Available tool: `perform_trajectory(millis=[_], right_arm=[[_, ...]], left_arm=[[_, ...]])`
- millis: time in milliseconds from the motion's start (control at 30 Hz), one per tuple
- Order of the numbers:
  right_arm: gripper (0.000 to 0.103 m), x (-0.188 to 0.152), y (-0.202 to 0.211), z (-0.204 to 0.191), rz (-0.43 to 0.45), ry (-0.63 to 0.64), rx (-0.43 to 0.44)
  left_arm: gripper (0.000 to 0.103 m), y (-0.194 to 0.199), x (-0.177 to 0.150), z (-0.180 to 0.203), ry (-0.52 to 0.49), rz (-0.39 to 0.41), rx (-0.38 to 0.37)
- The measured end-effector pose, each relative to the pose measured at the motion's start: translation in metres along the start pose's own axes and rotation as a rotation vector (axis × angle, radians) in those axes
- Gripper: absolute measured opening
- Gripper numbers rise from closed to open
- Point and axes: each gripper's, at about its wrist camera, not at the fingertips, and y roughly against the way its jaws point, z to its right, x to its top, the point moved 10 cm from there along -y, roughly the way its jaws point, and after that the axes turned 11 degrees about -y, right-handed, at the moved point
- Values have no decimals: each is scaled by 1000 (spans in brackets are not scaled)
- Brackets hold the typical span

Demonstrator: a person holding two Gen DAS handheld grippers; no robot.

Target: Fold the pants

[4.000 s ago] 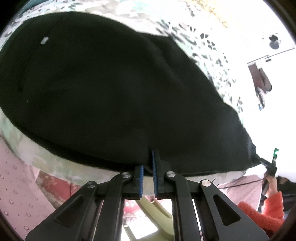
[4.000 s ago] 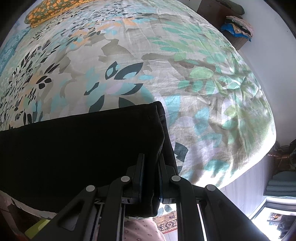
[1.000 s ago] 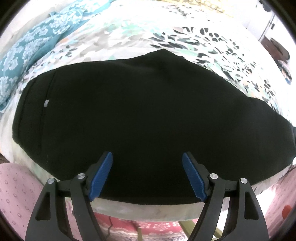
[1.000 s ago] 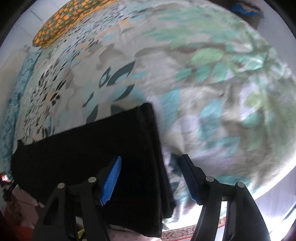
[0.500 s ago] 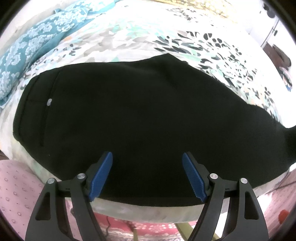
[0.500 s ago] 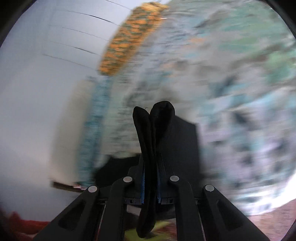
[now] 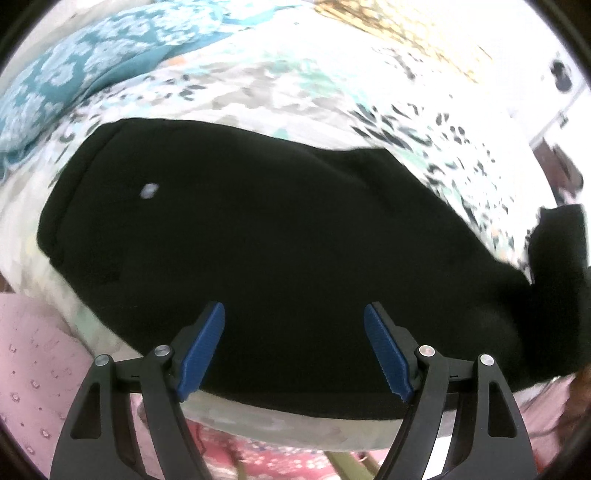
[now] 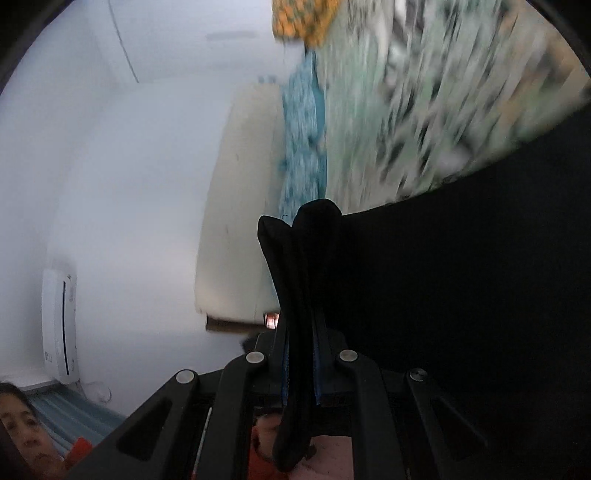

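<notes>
Flowery bed sheet (image 7: 258,85) covers a big bed, and the black pants (image 7: 295,236) lie flat on it near the front edge.

Closest to us in the left wrist view, the left gripper (image 7: 294,343) hangs just over the near edge of the pants. Its blue pads (image 7: 201,345) are spread wide apart and nothing is between them.

In the right wrist view, the right gripper (image 8: 300,363) is squeezed tight on a bunched end of the pants (image 8: 461,295). The cloth sticks up past the tips in two folds and hangs down below them too. This end is lifted off the bed.

Farther back are a blue flowered blanket (image 7: 77,70), an orange pillow (image 8: 303,16) and a white wall (image 8: 110,147). The right view is very blurry.

What could go wrong? The pinch holds only a small bunch of cloth. A fast swing could make it slip out, and the end would flop down crooked. The flat part has nothing holding it, so a hard pull could drag it and wrinkle it or slide it off the near edge.
</notes>
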Motion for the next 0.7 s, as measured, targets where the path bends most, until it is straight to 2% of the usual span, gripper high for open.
perform_trajectory(millis=[100,167,200,233,267,300,400,500,600,700], right_arm=[[10,-9,-52,6,-52,27,-57],[18,-10,-76,17,-55,88,-178],[33,-7,-84,26,-52,119,-262],[58,-4,-89,34,-46,151,-356],[67,-2,-87,39,-32,166,-403],[73,2,-82,37,-15,172,-422],[74,12,-48,15,48,205,-391],[86,17,7,-6,126,308,-453],[90,4,60,-18,194,416,-539],[91,-11,95,-11,246,450,-597]], left_arm=[[80,7,2,-14,57,24,-8],[80,11,3,-23,93,38,-18],[80,12,3,-26,110,43,-26],[80,13,4,-29,122,48,-34],[80,15,4,-31,138,54,-44],[80,17,4,-32,150,61,-56],[80,21,5,-27,157,75,-106],[80,21,6,-8,127,71,-183],[80,18,6,24,36,57,-238],[75,14,6,60,-119,50,-234]])
